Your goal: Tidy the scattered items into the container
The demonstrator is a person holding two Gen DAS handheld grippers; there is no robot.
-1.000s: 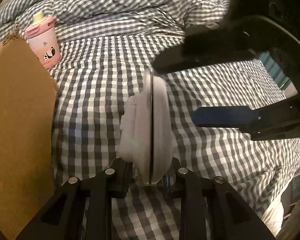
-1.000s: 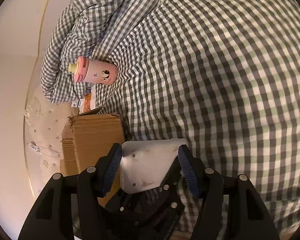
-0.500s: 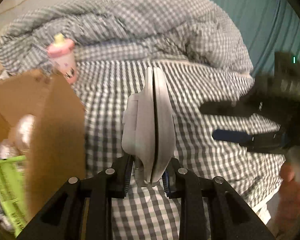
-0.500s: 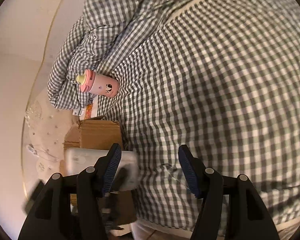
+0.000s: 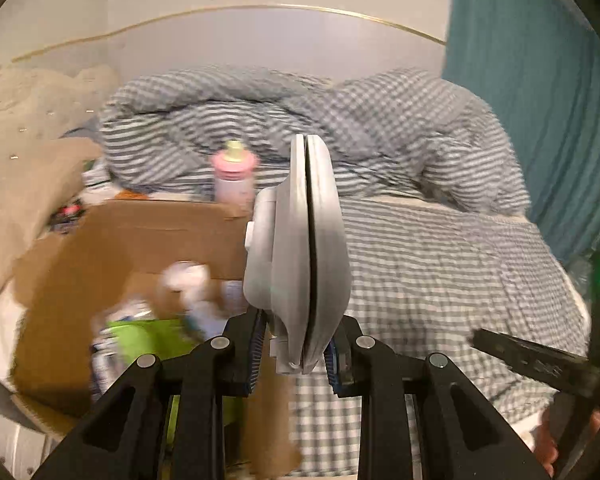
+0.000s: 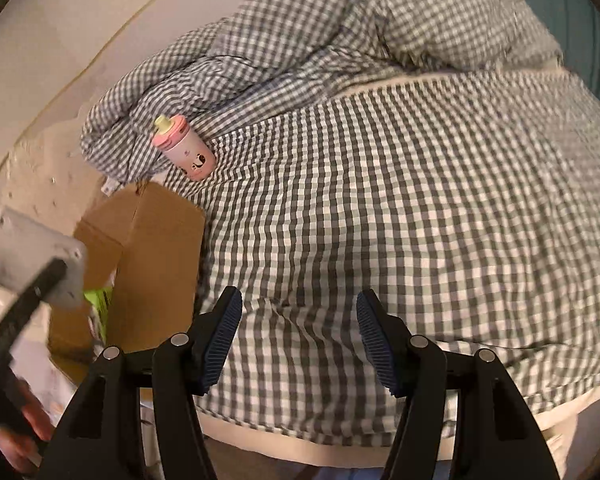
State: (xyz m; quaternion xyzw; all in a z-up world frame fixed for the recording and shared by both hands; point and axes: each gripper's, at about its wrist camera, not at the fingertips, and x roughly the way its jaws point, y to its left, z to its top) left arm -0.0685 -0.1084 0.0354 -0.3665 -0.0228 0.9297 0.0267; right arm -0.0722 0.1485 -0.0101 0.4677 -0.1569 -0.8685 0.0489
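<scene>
One grey device (image 5: 300, 240) sits clamped inside left gripper (image 5: 296, 354).

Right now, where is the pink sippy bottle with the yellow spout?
The pink sippy bottle stands on the checked bedsheet, against the bunched duvet. It is just beyond the far edge of the open cardboard box, left of centre in both wrist views.

Bed sheet (image 6: 420, 220): grey-and-white gingham check; bunched duvet (image 5: 300, 120) same check. Cardboard box (image 5: 140, 248): plain brown. Bottle (image 6: 184, 148): pink, pale yellow cap. Held device (image 5: 304, 248): light grey. Curtain (image 5: 540, 80), upper right: teal. Packet (image 5: 148, 336) in box: lime green. Gripper pads (image 6: 224, 336): dark blue, ribbed.
</scene>
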